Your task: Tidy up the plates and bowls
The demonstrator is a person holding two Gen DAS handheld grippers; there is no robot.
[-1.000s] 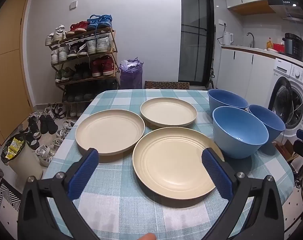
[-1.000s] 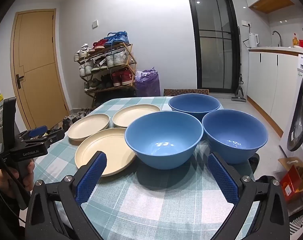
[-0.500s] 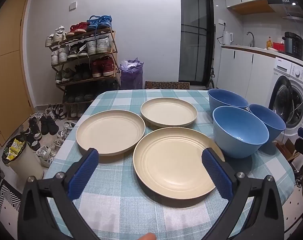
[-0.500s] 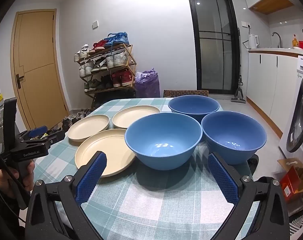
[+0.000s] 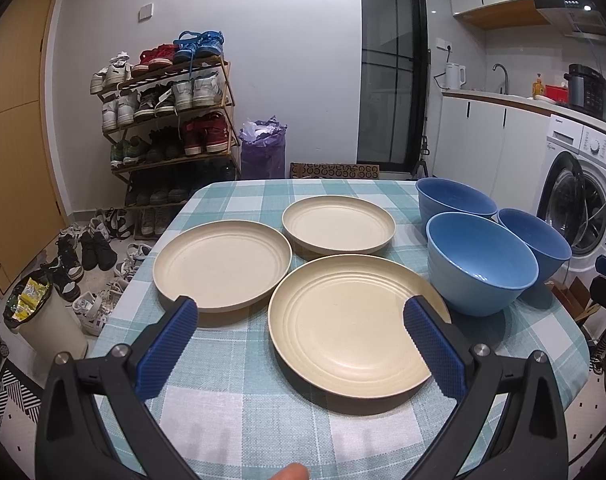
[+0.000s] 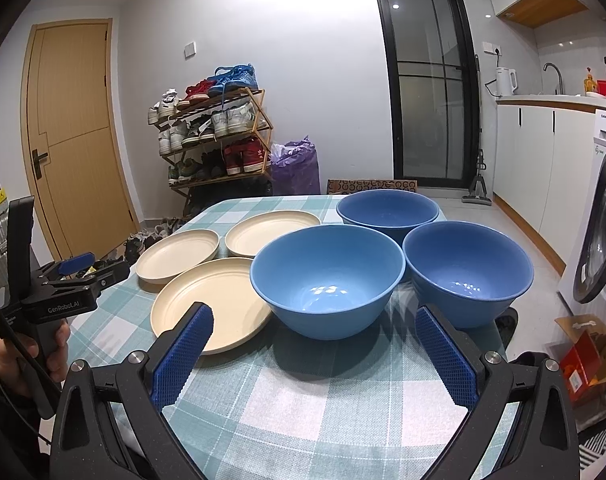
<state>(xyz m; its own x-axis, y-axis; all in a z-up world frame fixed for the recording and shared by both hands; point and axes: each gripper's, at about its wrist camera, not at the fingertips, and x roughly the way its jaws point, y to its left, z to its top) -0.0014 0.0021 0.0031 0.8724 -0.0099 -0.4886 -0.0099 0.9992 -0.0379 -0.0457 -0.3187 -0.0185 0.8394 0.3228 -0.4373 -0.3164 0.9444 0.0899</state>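
Observation:
Three cream plates lie on the checked tablecloth (image 5: pixel 239 412): a near plate (image 5: pixel 351 320), a left plate (image 5: pixel 223 264) and a far plate (image 5: pixel 339 222). Three blue bowls stand to their right: a near bowl (image 5: pixel 481 262), a far bowl (image 5: pixel 455 202) and a right bowl (image 5: pixel 537 240). My left gripper (image 5: pixel 301 320) is open, hovering just before the near plate, holding nothing. My right gripper (image 6: pixel 315 330) is open in front of the near bowl (image 6: pixel 327 284), with the right bowl (image 6: pixel 467 274) and far bowl (image 6: pixel 387 210) beyond. The left gripper (image 6: pixel 73 266) shows at the left edge there.
A shoe rack (image 5: pixel 167 120) and loose shoes stand beyond the table's far left. A bin (image 5: pixel 43 316) sits left of the table. A washing machine (image 5: pixel 583 200) and white cabinets line the right side. A cardboard box (image 6: pixel 587 356) lies on the floor at right.
Both grippers have stayed open and nearly still; the views have shifted only very slightly. The plates and bowls have not moved.

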